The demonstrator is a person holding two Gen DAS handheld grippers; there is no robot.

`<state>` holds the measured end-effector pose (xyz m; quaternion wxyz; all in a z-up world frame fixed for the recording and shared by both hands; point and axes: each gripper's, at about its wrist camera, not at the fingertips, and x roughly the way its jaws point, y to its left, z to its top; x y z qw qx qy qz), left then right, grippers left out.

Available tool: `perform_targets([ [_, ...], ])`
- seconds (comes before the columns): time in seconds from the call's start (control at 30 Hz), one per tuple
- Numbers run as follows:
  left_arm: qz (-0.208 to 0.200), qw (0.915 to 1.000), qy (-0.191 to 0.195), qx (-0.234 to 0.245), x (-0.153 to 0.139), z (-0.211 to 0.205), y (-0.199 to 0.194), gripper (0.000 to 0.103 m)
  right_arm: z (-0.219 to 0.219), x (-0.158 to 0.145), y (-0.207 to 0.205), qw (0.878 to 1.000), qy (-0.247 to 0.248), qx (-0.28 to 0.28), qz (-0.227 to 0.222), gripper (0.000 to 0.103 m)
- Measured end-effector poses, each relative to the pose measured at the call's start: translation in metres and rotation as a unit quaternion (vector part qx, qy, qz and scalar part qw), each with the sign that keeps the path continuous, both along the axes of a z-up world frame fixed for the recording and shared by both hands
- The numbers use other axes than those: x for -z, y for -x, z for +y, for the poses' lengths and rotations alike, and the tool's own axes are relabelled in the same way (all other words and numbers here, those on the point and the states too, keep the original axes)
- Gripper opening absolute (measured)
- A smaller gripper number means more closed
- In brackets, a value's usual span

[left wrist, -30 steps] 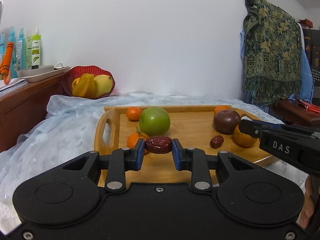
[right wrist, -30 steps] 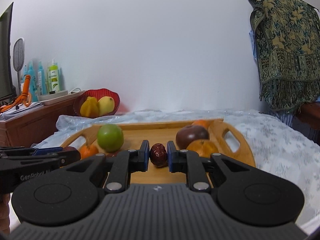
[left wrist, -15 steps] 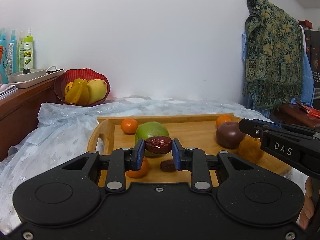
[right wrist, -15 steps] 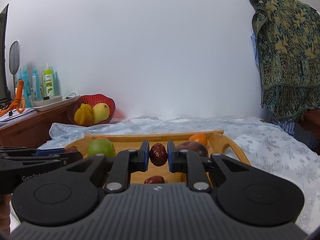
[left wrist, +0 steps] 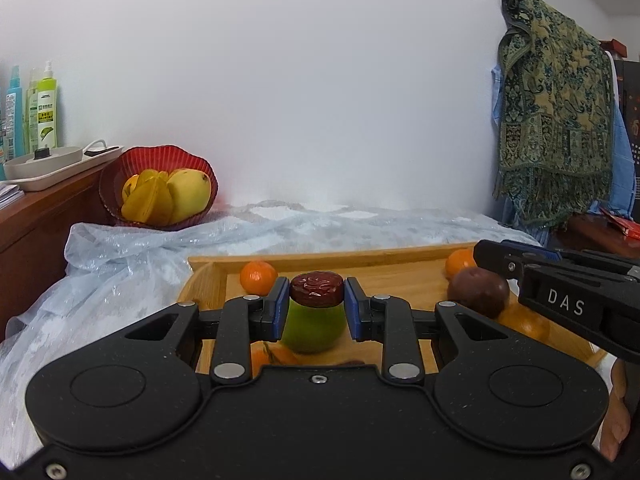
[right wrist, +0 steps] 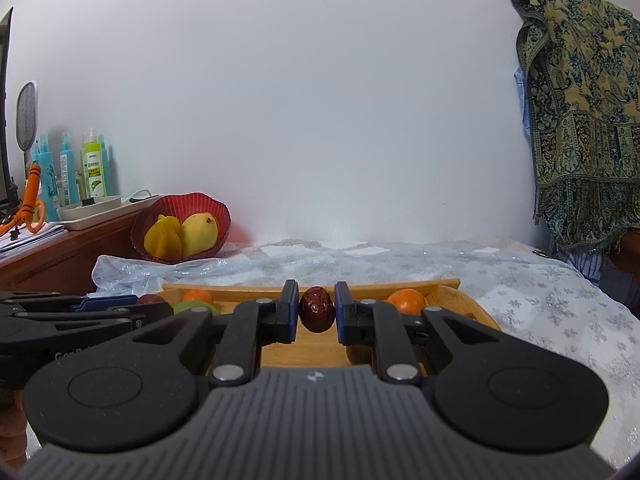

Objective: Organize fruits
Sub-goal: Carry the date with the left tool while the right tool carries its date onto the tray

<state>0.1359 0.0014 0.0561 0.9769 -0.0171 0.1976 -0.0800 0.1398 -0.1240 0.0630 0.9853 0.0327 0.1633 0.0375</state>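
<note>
My left gripper (left wrist: 316,302) is shut on a wrinkled red date (left wrist: 316,289), held sideways above the wooden tray (left wrist: 208,280). My right gripper (right wrist: 316,312) is shut on a second red date (right wrist: 317,309), held upright over the same tray (right wrist: 456,294). On the tray lie a green apple (left wrist: 314,330), small oranges (left wrist: 258,277), a dark purple fruit (left wrist: 478,291) and another orange (right wrist: 406,300). The right gripper (left wrist: 560,288) shows at the right edge of the left wrist view. At the back left stands a red bowl (left wrist: 160,160) with yellow star fruit and a mango.
The tray rests on a pale blue plastic sheet (left wrist: 112,272) over the table. A wooden cabinet (right wrist: 60,256) on the left carries spray bottles and a white tray. A patterned cloth (left wrist: 556,112) hangs at the right. A white wall is behind.
Both grippers have moved back and slightly up with their dates. The tray's fruit has sunk lower in both views, and the red bowl has shifted to the right.
</note>
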Motion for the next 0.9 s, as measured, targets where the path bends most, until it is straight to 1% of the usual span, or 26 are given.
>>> perform_targets([
  [0.2,0.005,1.0000,0.000,0.002,-0.004,0.001,-0.025,0.027,-0.005,-0.001,-0.022,1.000,-0.005,-0.002,0.012,0.022],
  [0.33,0.020,0.9997,0.012,0.004,-0.003,0.001,-0.042,0.027,-0.010,-0.001,-0.039,1.000,-0.010,0.002,0.026,0.022],
  [0.47,0.031,0.9995,0.008,0.006,0.000,0.000,-0.054,0.027,-0.015,0.002,-0.057,0.999,-0.016,0.005,0.046,0.022],
  [0.63,0.049,0.9987,0.006,0.013,0.002,-0.001,-0.071,0.027,-0.017,0.006,-0.079,0.997,-0.010,0.002,0.075,0.022],
  [0.8,0.069,0.9975,-0.001,0.016,0.006,-0.001,-0.087,0.027,-0.023,0.011,-0.097,0.994,-0.024,0.005,0.107,0.022],
  [0.9,0.081,0.9966,0.004,0.019,0.008,-0.001,-0.095,0.027,-0.025,0.012,-0.106,0.992,-0.027,0.003,0.125,0.022],
])
